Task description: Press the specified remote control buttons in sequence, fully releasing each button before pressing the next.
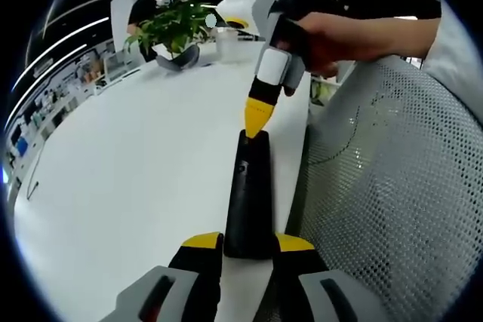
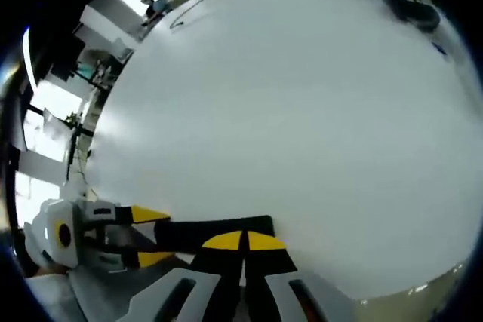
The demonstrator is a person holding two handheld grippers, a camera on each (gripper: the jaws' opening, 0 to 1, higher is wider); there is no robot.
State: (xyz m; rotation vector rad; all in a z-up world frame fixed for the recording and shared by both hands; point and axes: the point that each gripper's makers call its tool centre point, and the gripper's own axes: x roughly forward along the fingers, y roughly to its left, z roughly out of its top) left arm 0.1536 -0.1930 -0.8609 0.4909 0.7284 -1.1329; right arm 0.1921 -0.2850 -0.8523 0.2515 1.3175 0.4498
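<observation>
A long black remote control (image 1: 249, 186) lies along the right edge of the white table (image 1: 128, 179). My left gripper (image 1: 249, 243) is shut on its near end, one yellow tip on each side. My right gripper (image 1: 257, 115), held by a hand (image 1: 339, 35), comes down from the upper right with its yellow tips together, touching the remote's far end. In the right gripper view, my right gripper (image 2: 243, 240) is shut with its tips on top of the remote (image 2: 196, 231). The left gripper (image 2: 149, 236) clamps the remote's end at the left.
A green plant in a dark bowl (image 1: 175, 32) and a clear cup (image 1: 226, 41) stand at the table's far end. A grey mesh chair back (image 1: 385, 186) is right beside the table edge. A person stands in the background. The table (image 2: 287, 111) stretches wide and bare.
</observation>
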